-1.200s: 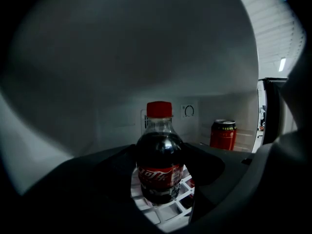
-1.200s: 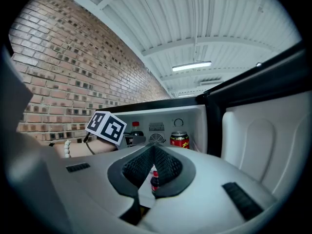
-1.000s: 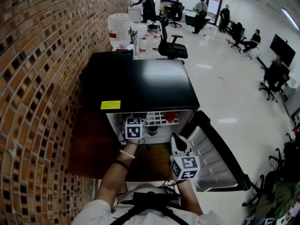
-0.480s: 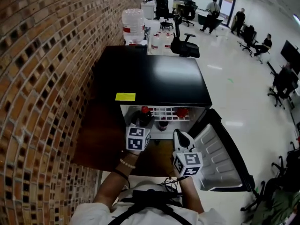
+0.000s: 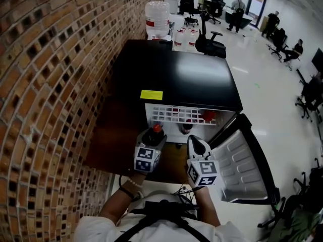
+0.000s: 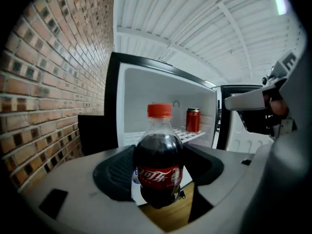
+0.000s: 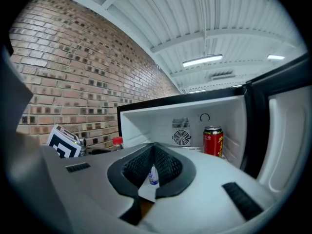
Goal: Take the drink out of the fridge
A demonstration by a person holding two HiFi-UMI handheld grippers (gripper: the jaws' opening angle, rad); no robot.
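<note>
A dark cola bottle (image 6: 158, 152) with a red cap and red label stands upright between my left gripper's pads. My left gripper (image 6: 158, 167) is shut on it. In the head view the bottle (image 5: 155, 133) is in front of the small black fridge's (image 5: 176, 74) open compartment, outside it, with the left gripper (image 5: 151, 141) below it. My right gripper (image 5: 196, 146) hovers to the right beside the open door, shut and empty; in its own view the right gripper (image 7: 154, 152) has its pads meeting at the tips. A red can (image 7: 213, 141) stands on the fridge's wire shelf.
The fridge door (image 5: 245, 165) hangs open to the right. A brick wall (image 5: 55, 84) runs along the left. A small white bottle (image 7: 153, 175) sits low inside the fridge. Behind the fridge stand a water jug (image 5: 157, 16), bottles and an office chair (image 5: 211, 42); people are far back.
My left gripper has drawn back from the fridge opening toward me with the cola bottle in it. The right gripper has stayed about where it was.
</note>
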